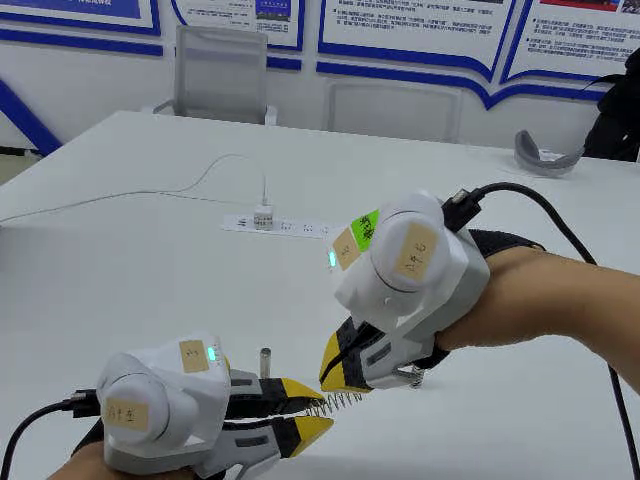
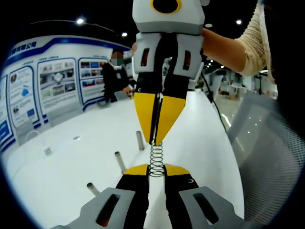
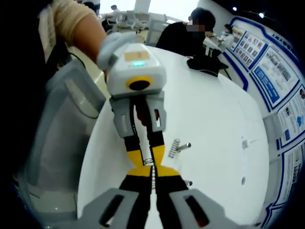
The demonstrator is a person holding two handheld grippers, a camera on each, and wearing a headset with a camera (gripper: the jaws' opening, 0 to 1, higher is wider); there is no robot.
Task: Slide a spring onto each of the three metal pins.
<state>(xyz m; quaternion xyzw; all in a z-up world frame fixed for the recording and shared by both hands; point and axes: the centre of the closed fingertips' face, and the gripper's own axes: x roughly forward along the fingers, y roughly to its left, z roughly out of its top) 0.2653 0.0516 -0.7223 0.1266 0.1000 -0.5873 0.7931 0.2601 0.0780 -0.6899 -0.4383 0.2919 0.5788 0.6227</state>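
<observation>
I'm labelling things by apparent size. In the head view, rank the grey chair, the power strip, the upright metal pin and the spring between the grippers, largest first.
1. grey chair
2. power strip
3. metal pin and spring: close in look, the spring nearer the camera, so unranked.

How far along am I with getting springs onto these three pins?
Done: nothing clearly; the nearest pin and middle pin stand bare, and the far pin is too small to judge. In hand: one spring gripped at its ends by the left claw and right claw. Left: seating it, then the loose spring on the table.
</observation>
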